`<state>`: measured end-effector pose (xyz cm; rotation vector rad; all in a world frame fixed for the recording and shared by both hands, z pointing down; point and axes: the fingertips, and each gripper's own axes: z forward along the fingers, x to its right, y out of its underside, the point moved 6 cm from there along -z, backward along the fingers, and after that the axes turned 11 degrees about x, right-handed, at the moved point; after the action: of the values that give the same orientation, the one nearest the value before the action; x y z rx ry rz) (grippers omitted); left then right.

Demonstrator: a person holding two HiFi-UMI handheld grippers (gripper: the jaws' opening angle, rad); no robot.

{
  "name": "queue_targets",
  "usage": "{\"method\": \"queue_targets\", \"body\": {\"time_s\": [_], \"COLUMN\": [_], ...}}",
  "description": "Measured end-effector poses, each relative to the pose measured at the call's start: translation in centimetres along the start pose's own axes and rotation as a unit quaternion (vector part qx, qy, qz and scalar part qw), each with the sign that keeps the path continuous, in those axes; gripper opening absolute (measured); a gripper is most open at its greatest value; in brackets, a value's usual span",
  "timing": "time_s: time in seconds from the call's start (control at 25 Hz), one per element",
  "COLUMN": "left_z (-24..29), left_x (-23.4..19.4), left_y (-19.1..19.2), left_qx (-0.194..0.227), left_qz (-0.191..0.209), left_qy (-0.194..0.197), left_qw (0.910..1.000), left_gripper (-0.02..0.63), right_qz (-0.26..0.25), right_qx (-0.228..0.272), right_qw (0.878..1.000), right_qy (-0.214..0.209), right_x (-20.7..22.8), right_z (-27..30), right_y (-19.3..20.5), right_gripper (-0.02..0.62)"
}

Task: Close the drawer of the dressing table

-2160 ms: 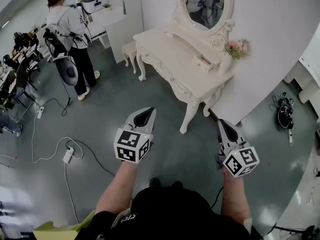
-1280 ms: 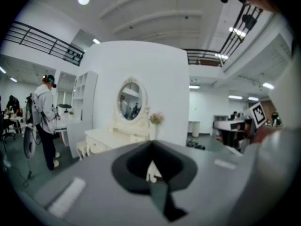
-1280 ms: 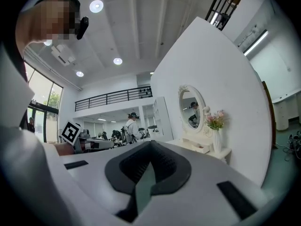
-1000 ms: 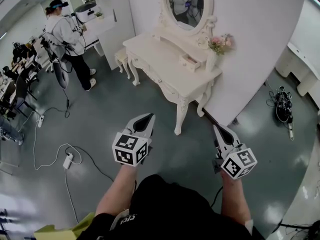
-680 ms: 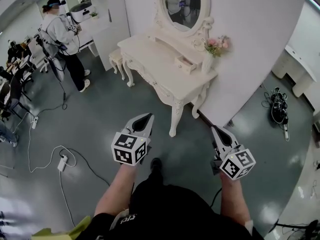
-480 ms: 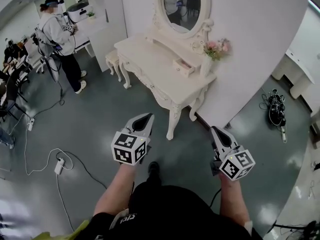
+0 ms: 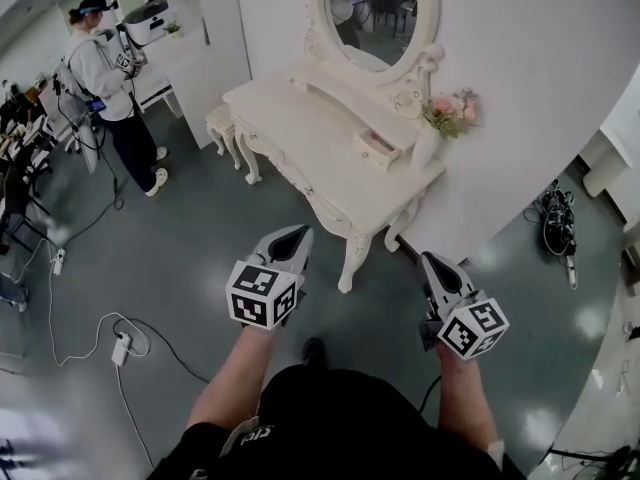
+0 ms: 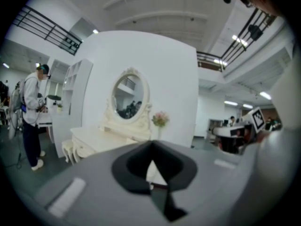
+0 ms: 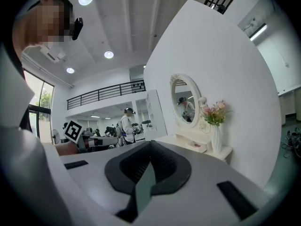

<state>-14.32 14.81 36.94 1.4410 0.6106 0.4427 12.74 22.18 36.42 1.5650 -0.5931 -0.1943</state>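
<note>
The dressing table stands against the wall, well apart from us. Our left gripper and right gripper are both clenched on nothing. The small drawer juts open on the raised shelf, just beside the vase. We judge a square approach and a straight push on its front best, clear of the vase.

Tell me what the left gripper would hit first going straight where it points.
Most likely the dressing table, at its vase end near the front leg. The left gripper, jaws shut, aims there with nothing in between. Depth is hard to judge.
</note>
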Motion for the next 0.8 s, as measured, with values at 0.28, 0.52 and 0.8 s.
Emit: {"method": "queue_targets", "body": {"time_s": [0.28,0.52,0.8], "left_z": [2.6,4.1,5.4], "left_x": [-4.6,-7.7,-9.9], "left_y": [-1.0,-1.2,-0.5], "left_qx": [0.012,0.013,0.006], "left_qz": [-0.023,-0.019,-0.035], "left_qy": [0.019,0.034,0.041], "left_qw": [0.9995,0.9992,0.9985], "left_gripper": [0.009,0.009,0.009], "right_qz": [-0.009,-0.02,-0.017], "right_qx": [-0.018,-0.023,-0.032], "right_qw": [1.0,0.999,0.999], "right_qy": [0.008,0.012,0.014], "right_x": [0.5,0.2,0.1], "right_z": [5.9,9.8,12.2], "right_y": [0.3,0.1,0.9], "right_gripper": [-0.006,-0.006,-0.006]}}
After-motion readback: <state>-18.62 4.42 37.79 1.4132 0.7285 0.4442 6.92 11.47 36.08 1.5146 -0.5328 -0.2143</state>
